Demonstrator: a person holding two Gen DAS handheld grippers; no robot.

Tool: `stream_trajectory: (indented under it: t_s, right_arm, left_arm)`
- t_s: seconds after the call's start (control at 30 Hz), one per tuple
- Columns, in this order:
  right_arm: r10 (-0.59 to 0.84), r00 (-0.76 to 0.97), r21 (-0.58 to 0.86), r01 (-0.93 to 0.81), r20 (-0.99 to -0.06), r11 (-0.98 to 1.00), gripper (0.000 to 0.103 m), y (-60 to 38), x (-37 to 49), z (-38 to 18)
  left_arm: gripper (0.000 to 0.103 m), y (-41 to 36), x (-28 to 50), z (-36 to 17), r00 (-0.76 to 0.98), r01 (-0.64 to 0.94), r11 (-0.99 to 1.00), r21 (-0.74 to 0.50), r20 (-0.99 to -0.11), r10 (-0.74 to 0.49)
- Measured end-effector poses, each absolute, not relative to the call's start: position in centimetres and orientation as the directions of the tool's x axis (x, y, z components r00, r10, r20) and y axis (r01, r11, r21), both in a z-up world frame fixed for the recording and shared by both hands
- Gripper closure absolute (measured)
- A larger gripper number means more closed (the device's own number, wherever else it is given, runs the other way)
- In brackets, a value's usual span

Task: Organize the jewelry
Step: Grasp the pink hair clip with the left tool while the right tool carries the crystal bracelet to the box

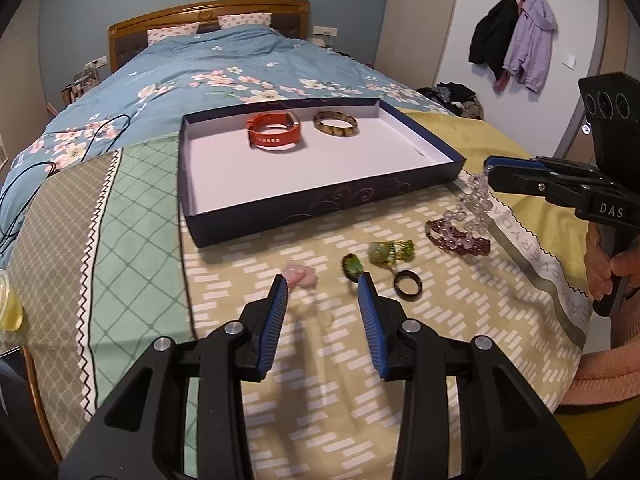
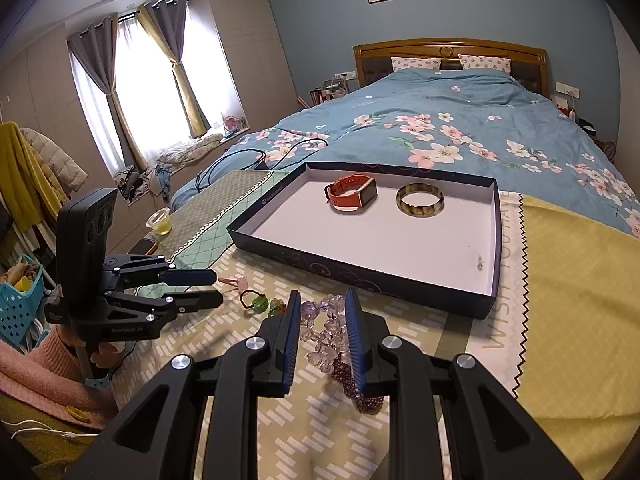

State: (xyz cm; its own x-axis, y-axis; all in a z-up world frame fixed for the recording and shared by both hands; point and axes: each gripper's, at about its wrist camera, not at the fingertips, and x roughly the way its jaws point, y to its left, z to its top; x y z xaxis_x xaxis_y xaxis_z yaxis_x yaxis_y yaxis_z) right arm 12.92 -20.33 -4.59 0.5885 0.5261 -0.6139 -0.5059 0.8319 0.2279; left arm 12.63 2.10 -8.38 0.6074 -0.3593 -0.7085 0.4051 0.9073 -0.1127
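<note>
Gripping the clear bead bracelet (image 2: 326, 330) beside the box's near edge, the right gripper (image 2: 323, 334) has its pads narrowed onto the beads.

Left gripper (image 1: 323, 286) hovers partly open and empty over the blanket (image 1: 460, 320), near a pink charm (image 1: 300, 274), green pendant (image 1: 352, 266) and black ring (image 1: 408, 284). Inside the box (image 1: 312, 208), by its far edge, lie an orange watch (image 1: 274, 132) and a bangle (image 1: 335, 123), just apart.

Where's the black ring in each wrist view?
Left wrist: black ring lies on the cloth, lower centre-right, just right of the left tongs' right tip.
Right wrist: not visible.
Shared landmark: the orange watch in the tray, left of the bangle.
</note>
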Motion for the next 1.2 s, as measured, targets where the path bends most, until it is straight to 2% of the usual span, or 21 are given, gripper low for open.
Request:
stream_trajectory:
  t_s: [0.23, 0.43, 0.7, 1.2]
  right_arm:
    - [0.530, 0.585, 0.232, -0.508, -0.614, 0.830, 0.083, -20.2, 13.1, -4.6]
    - [0.529, 0.587, 0.227, -0.510, -0.613, 0.830, 0.083, -20.0, 13.3, -4.6]
    - [0.534, 0.591, 0.212, -0.527, -0.604, 0.823, 0.083, -19.4, 13.9, -3.9]
    - [0.543, 0.621, 0.175, -0.553, -0.565, 0.815, 0.083, -18.7, 16.1, -1.1]
  left_arm:
    - [0.067, 2.6, 13.5, -8.9, 0.618, 0.367, 0.928, -0.066, -0.728, -0.297]
    - [0.085, 2.4, 15.0, -9.4, 0.598, 0.364, 0.930, -0.046, -0.754, -0.271]
    - [0.088, 2.3, 14.9, -8.9, 0.611, 0.375, 0.925, -0.058, -0.735, -0.294]
    - [0.089, 2.9, 15.1, -5.6, 0.652, 0.380, 0.921, -0.083, -0.683, -0.330]
